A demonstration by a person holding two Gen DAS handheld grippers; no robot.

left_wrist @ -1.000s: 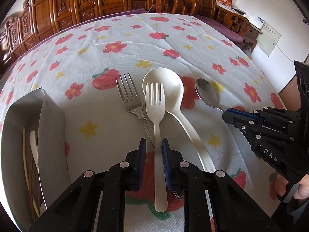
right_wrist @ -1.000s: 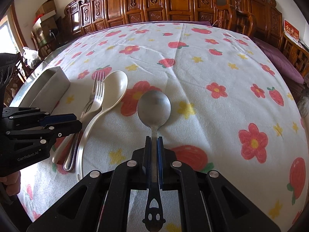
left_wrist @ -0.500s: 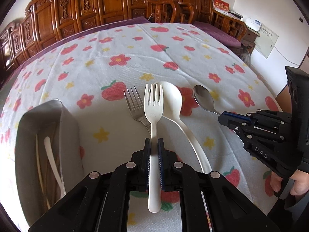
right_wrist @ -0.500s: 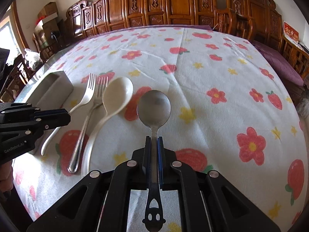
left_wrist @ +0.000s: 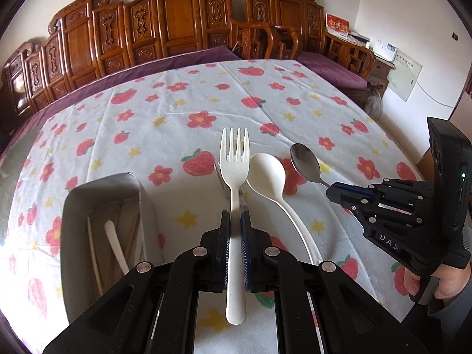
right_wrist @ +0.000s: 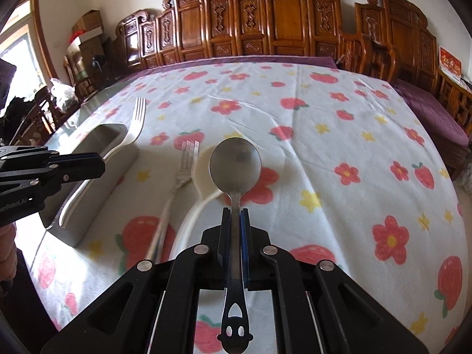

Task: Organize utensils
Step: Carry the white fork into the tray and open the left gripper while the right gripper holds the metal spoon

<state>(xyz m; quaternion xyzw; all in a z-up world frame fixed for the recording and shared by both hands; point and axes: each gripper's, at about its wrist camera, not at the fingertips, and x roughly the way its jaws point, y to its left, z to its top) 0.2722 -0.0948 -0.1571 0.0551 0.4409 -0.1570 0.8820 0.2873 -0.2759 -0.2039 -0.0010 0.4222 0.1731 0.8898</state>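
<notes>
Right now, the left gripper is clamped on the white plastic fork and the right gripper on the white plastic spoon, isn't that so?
Not quite. The left gripper is indeed shut on the white plastic fork, but the right gripper is shut on the shiny metal spoon, as the right wrist view shows. The white plastic spoon lies ungripped on the flowered tablecloth.

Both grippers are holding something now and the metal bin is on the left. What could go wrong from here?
1. The left gripper clamps the white fork mid-handle; its long tined end could catch the metal bin rim going in.
2. The right gripper pinches the metal spoon by a thin neck, so it may pivot.
3. Both grippers head the same way and could collide.
</notes>
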